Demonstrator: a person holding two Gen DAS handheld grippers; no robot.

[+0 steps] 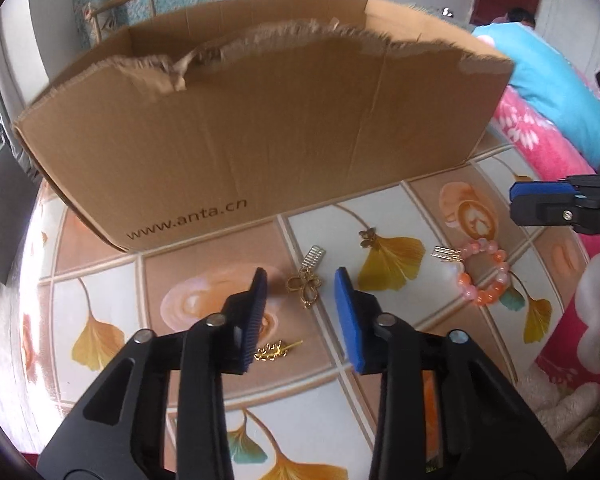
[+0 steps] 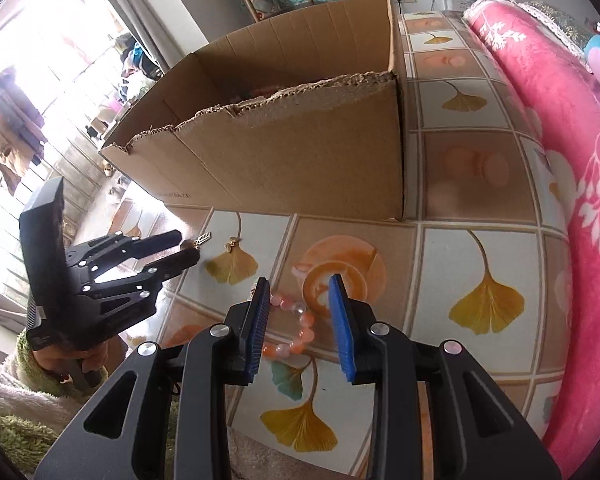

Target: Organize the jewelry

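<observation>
the right gripper (image 2: 298, 288) hangs with jaws apart over a pink bead bracelet (image 2: 296, 330) on the leaf-patterned tablecloth (image 2: 480, 264); a torn cardboard box (image 2: 300, 152) stands beyond, the left gripper (image 2: 188, 246) beside it.

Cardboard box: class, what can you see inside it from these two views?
The cardboard box shows only its bare inner walls and torn front rim. Its tall front wall hides the floor of the box, so any contents cannot be seen.

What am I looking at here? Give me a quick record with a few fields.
surface: tiled cloth with ginkgo-leaf print
container: torn brown cardboard box, behind the jewelry
left gripper: jaws apart around gold butterfly-shaped pendant, not pressing
right gripper: jaws apart over pink and orange bead bracelet
also loose: gold leaf brooch
</observation>
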